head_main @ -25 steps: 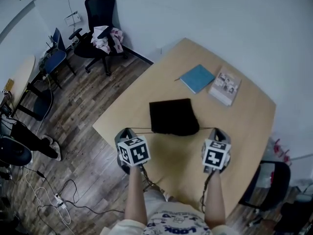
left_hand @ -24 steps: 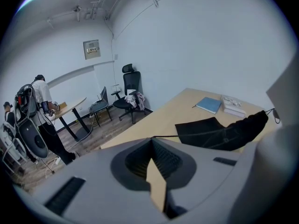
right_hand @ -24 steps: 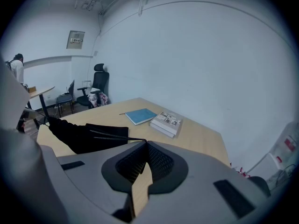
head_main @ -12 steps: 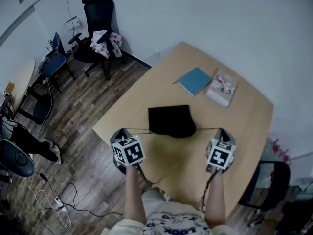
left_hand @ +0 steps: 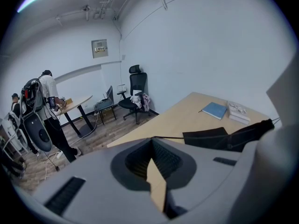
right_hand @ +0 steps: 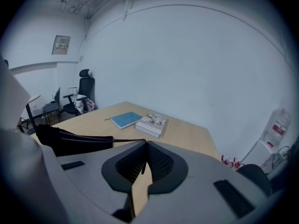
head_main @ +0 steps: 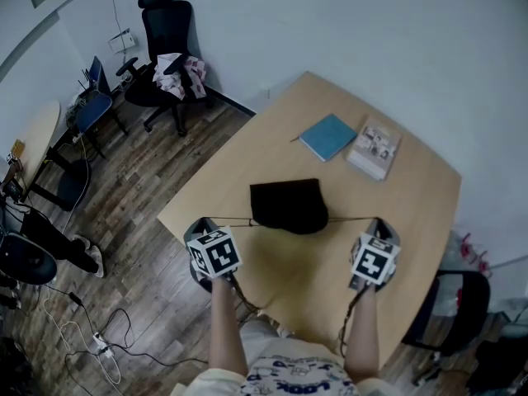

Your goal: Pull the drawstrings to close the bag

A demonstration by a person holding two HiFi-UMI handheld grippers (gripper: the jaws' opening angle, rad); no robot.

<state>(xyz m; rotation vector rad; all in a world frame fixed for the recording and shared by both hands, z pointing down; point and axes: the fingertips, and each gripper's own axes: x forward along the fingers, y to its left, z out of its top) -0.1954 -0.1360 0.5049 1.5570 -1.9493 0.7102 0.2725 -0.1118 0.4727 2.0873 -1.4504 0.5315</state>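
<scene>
A black drawstring bag (head_main: 287, 205) lies on the wooden table (head_main: 412, 213), its mouth gathered at the near edge. Two thin black strings run out from that mouth, one to each side. My left gripper (head_main: 207, 223) is shut on the left drawstring (head_main: 235, 220), which is taut. My right gripper (head_main: 376, 224) is shut on the right drawstring (head_main: 346, 219). In the left gripper view the string (left_hand: 173, 137) runs from my jaws to the bag (left_hand: 219, 136). In the right gripper view the string (right_hand: 126, 139) leads from my jaws to the bag (right_hand: 70, 141).
A blue book (head_main: 328, 136) and a printed book (head_main: 374, 148) lie at the table's far side. A black office chair (head_main: 165, 48) stands by the wall at left. A person (left_hand: 49, 111) stands near another desk in the left gripper view. Cables lie on the floor.
Both grippers have moved apart, the left further left and the right further right, drawing the strings tighter. The bag's mouth has gathered more and the bag has shifted slightly.
</scene>
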